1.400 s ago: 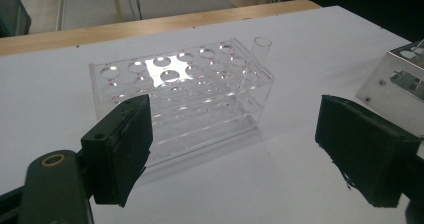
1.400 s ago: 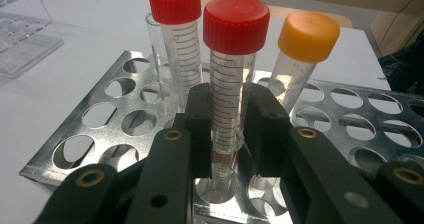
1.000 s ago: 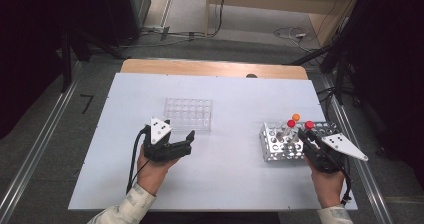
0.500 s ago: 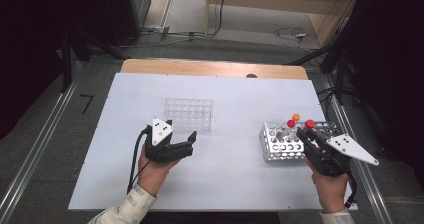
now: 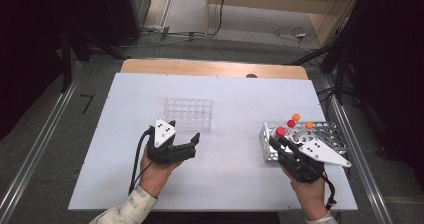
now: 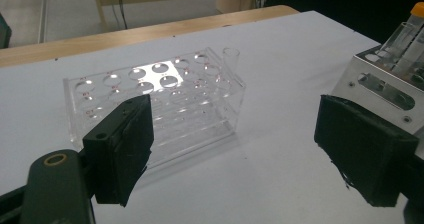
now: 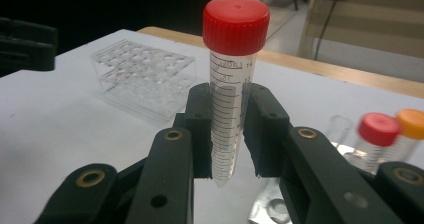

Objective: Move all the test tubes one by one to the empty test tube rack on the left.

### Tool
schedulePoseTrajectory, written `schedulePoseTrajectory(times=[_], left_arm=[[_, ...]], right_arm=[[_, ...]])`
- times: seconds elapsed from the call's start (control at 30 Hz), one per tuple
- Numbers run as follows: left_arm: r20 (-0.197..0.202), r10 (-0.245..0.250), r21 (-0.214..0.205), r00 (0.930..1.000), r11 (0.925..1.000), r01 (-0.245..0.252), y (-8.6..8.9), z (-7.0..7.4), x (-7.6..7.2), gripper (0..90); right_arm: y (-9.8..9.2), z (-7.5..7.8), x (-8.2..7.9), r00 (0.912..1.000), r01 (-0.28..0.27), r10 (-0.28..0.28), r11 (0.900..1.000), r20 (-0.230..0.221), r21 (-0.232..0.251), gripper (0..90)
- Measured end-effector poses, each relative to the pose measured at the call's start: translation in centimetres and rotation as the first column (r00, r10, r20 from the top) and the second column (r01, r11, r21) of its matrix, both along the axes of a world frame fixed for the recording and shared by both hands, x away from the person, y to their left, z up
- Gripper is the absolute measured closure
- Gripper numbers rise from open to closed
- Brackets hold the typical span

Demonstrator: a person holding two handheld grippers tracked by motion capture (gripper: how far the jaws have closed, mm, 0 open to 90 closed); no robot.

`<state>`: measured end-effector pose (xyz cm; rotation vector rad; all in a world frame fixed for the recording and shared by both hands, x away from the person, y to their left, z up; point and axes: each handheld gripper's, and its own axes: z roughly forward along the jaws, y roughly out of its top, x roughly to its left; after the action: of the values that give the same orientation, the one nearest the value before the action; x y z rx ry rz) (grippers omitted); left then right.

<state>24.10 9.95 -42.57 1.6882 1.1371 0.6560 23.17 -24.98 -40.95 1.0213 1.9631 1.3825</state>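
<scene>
**Red-capped tube clamped in the right gripper**

Black jaws of the right gripper (image 7: 227, 134) press on both sides of a clear tube with a red cap (image 7: 231, 91), which stands upright between them with its pointed tip hanging free below the pads. In the high view this gripper (image 5: 281, 143) sits at the near corner of the metal rack (image 5: 320, 139), the red cap (image 5: 280, 131) just above the rack's near end. Behind it in the rack stand another red-capped tube (image 5: 291, 123) and two orange-capped tubes (image 5: 296, 117).

Over on the left, the left gripper (image 5: 182, 139) rests low over the white table (image 5: 125, 174) with its jaws spread wide and nothing between them. Just beyond it lies the clear plastic rack (image 5: 188, 114), well apart from the metal one. A single open clear tube (image 6: 230, 59) stands in the far corner of that plastic rack.
</scene>
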Motion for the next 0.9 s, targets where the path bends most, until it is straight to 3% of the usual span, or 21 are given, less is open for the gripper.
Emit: schedulePoseTrajectory(times=[0.3,0.47,0.57,0.7,0.9], left_arm=[[0.009,-0.048,-0.016,0.9988,0.9987,0.048,-1.1,0.5,-0.7,18.4],[0.008,-0.111,-0.033,0.9938,0.9933,0.111,-2.3,1.0,-1.3,21.4],[0.009,-0.165,-0.036,0.9863,0.9857,0.165,-3.4,1.2,-1.7,24.7],[0.007,-0.239,-0.033,0.9711,0.9705,0.239,-4.7,1.5,-2.3,27.5],[0.002,-0.307,-0.044,0.9516,0.9506,0.307,-5.6,1.6,-2.8,36.1]], right_arm=[[3.4,-1.7,0.0,0.9942,-0.100,0.099,0.9941,-0.043,-0.041,71.4],[5.0,-2.5,0.0,0.9886,-0.140,0.137,0.9884,-0.062,-0.058,71.4],[6.4,-2.9,0.0,0.9826,-0.176,0.171,0.9821,-0.071,-0.067,71.4],[7.4,-3.2,-0.2,0.9771,-0.203,0.197,0.9763,-0.080,-0.074,71.4],[8.7,-3.4,-0.6,0.9675,-0.245,0.238,0.9659,-0.087,-0.084,71.5]])
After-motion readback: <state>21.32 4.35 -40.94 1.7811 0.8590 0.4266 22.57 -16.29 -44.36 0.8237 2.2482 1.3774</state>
